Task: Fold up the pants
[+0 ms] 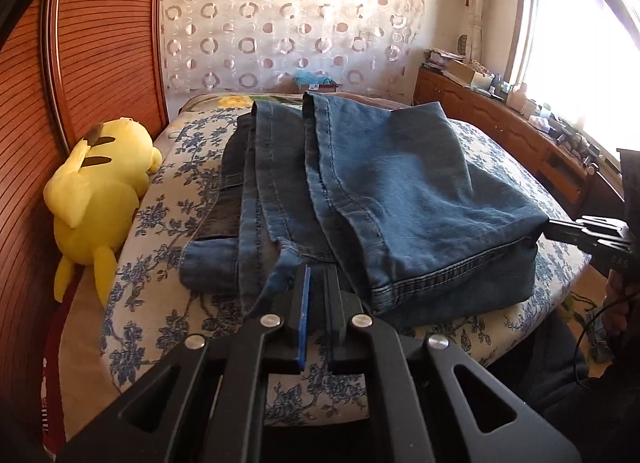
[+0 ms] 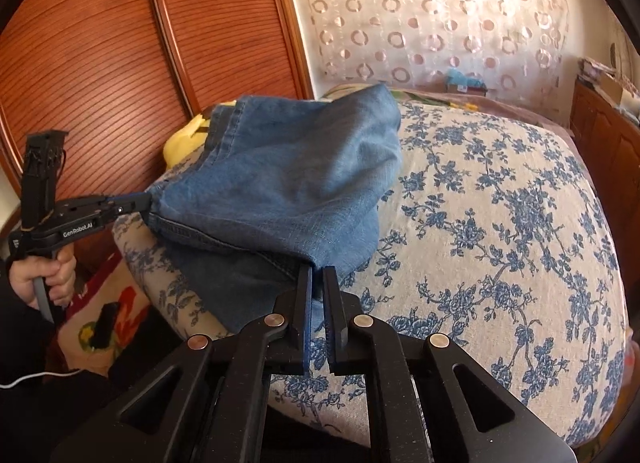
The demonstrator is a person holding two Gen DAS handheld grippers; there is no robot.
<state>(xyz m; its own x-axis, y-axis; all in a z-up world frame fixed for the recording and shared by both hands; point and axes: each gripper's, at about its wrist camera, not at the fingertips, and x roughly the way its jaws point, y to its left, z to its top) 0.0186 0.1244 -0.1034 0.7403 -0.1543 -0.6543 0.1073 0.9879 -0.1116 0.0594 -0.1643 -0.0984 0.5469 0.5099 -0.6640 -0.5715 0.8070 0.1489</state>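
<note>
The blue jeans (image 1: 384, 191) lie in a folded heap on the bed (image 2: 500, 223), near its front edge, hemmed leg ends uppermost and the darker waistband part showing at the plush-toy side of the heap; the left hand-held gripper (image 1: 316, 275) sits at the front edge of the jeans, its jaws pinched together on a strip of denim, which passes between the black fingers beside the blue pad; the right hand-held gripper (image 2: 318, 275) has its jaws closed on the jeans' other front corner, the hem bunched between its fingers; seen from the left wrist camera, that right tool reaches in from the window side of the jeans and meets the cloth at the lifted corner; a hand (image 2: 44, 275) grips the left tool's handle, below and on the wardrobe side of the jeans. A yellow plush toy (image 1: 100, 199) lies on the bed beside the jeans, against the slatted wooden wardrobe doors (image 2: 100, 63); behind the jeans hangs a curtain patterned with rings (image 1: 288, 23); a cluttered wooden sideboard (image 1: 500, 119) runs under the bright window (image 1: 576, 43), past the far side of the jeans.
</note>
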